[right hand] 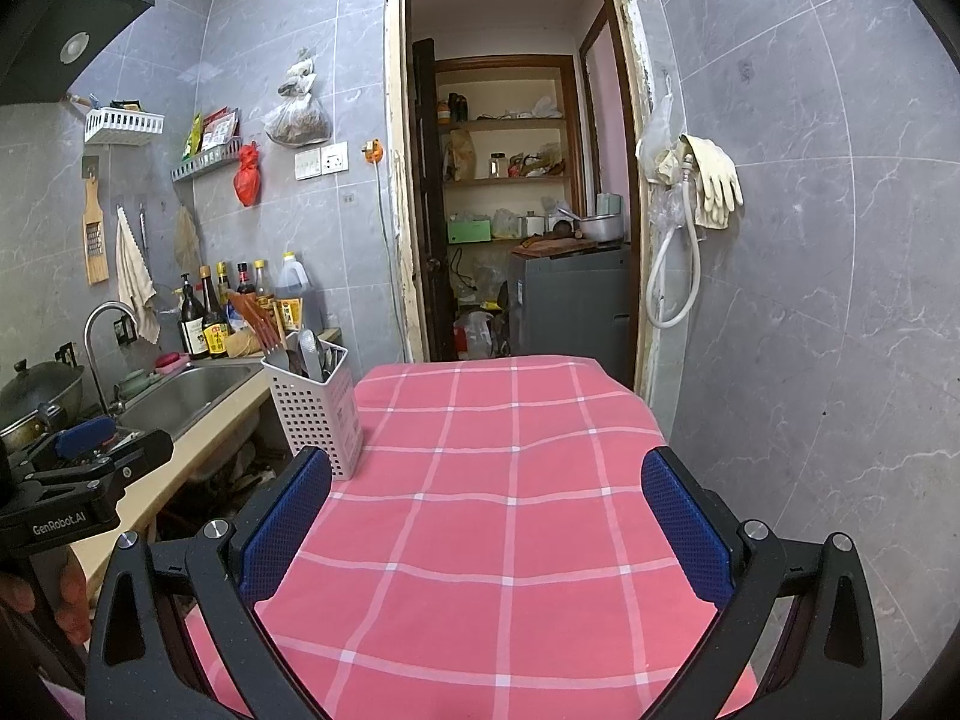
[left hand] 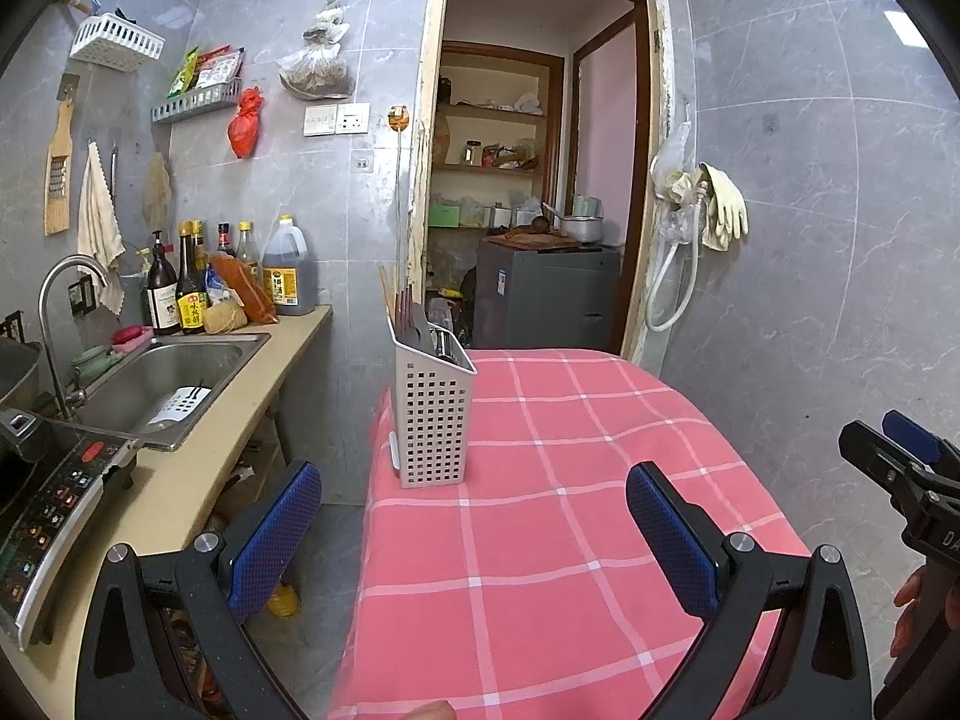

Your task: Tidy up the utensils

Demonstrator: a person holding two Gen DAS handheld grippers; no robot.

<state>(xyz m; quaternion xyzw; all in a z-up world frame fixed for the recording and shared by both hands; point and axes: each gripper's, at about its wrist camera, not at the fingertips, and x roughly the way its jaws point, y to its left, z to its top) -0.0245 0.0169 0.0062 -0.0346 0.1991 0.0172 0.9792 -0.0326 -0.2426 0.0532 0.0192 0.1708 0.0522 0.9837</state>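
Note:
A white perforated utensil holder (left hand: 431, 420) stands upright near the left edge of the table with the pink checked cloth (left hand: 570, 480). It holds chopsticks and several metal utensils (right hand: 309, 351). It also shows in the right wrist view (right hand: 315, 414). My left gripper (left hand: 474, 531) is open and empty, just short of the holder. My right gripper (right hand: 486, 531) is open and empty over the cloth, right of the holder. The right gripper shows at the left view's right edge (left hand: 900, 456), and the left gripper shows at the right view's left edge (right hand: 90, 450).
A counter (left hand: 198, 468) with a steel sink (left hand: 168, 384), tap, sauce bottles (left hand: 192, 294) and an induction cooker (left hand: 48, 510) runs along the left. A wok (right hand: 36, 396) sits by the sink. A doorway (left hand: 540, 180) to a pantry is behind the table. Tiled wall with hanging gloves (left hand: 723, 210) is on the right.

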